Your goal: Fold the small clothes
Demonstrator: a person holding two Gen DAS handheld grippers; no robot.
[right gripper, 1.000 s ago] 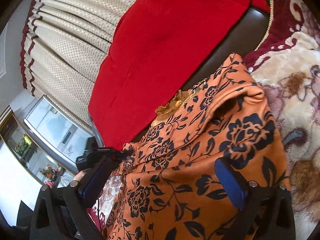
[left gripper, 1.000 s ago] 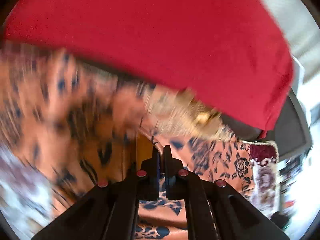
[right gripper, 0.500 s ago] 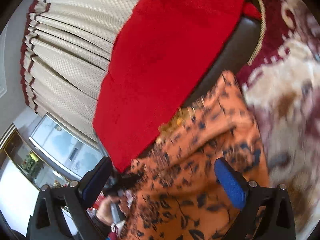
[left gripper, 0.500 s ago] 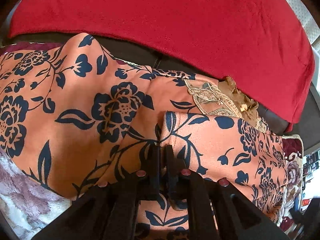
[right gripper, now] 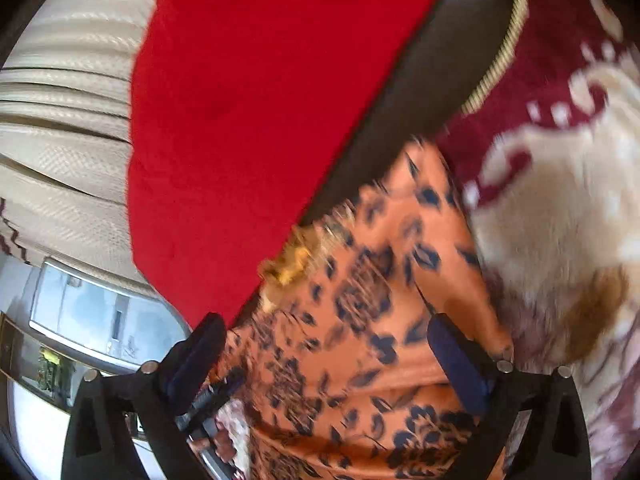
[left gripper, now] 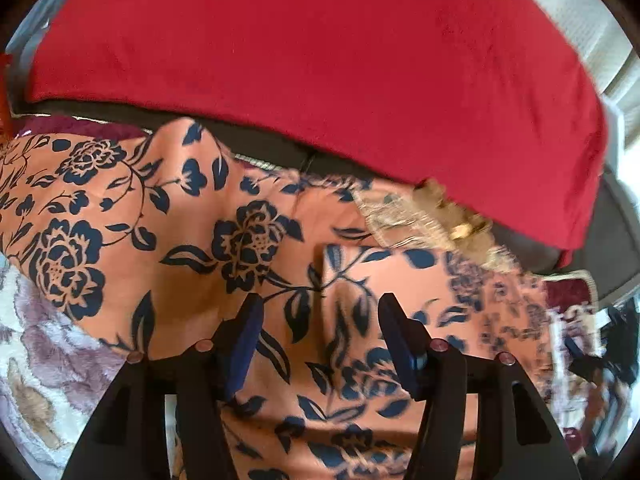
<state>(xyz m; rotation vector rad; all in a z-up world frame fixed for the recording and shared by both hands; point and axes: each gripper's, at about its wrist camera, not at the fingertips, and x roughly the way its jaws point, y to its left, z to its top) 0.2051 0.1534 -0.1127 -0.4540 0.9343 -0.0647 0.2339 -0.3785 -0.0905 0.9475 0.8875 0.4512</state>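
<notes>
An orange garment with dark blue flowers (left gripper: 248, 240) lies spread on a plush patterned blanket, one flap folded over its right part. A gold lace collar (left gripper: 448, 216) sits at its far edge. My left gripper (left gripper: 320, 304) hovers just above the folded flap; its jaws are opening and the pads do not press the cloth. In the right wrist view the same garment (right gripper: 384, 280) is blurred by motion. My right gripper (right gripper: 324, 332) stands open above it, nothing pinched between its blue pads.
A red blanket (left gripper: 320, 60) drapes over the dark sofa back (right gripper: 420, 80) behind the garment. The cream and maroon plush blanket (right gripper: 560, 200) covers the seat. Cream curtains (right gripper: 60, 120) and a glass cabinet (right gripper: 80, 312) stand beyond the sofa's end.
My left gripper was shut on the garment's flap, laid it over, and has let go with its jaws apart. The right gripper swung sideways over the garment, staying open.
</notes>
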